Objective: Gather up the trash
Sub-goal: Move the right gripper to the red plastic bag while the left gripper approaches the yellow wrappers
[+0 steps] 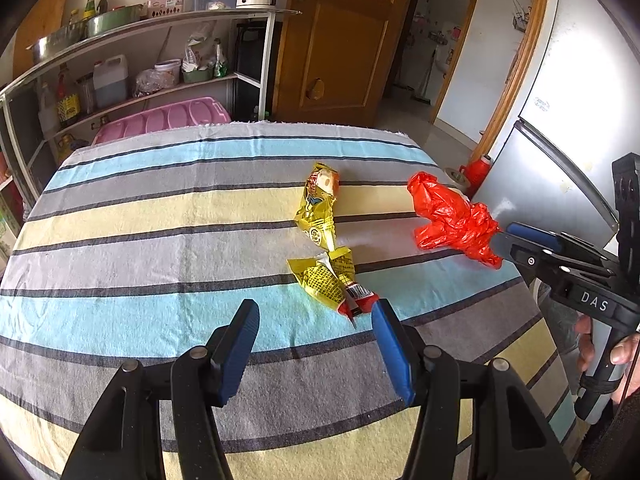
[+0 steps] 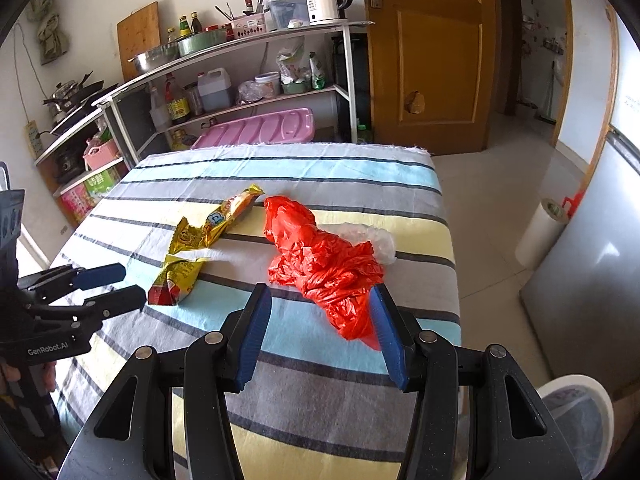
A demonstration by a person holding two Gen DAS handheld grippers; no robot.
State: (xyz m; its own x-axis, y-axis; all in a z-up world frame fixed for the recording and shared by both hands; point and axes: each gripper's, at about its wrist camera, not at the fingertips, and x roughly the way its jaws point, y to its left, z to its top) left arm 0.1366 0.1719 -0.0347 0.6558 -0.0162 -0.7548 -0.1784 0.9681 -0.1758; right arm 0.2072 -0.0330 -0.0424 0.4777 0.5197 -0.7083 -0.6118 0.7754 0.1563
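Fingers of your left gripper (image 1: 314,344) are standing wide apart, hovering just short of the yellow snack wrapper (image 1: 326,240) lying mid-tabletop (image 1: 160,216) on the striped cloth. Your right gripper (image 2: 320,330) is also spread wide, its fingers straddling the near end of the red plastic bag (image 2: 320,258) lying near the tabletop's right edge.

Red plastic bag (image 2: 324,264), yellow printed wrappers (image 1: 320,216) with red ends, table cloth (image 1: 160,208) striped blue, grey, cream; blue-padded black tongs (image 1: 316,344)
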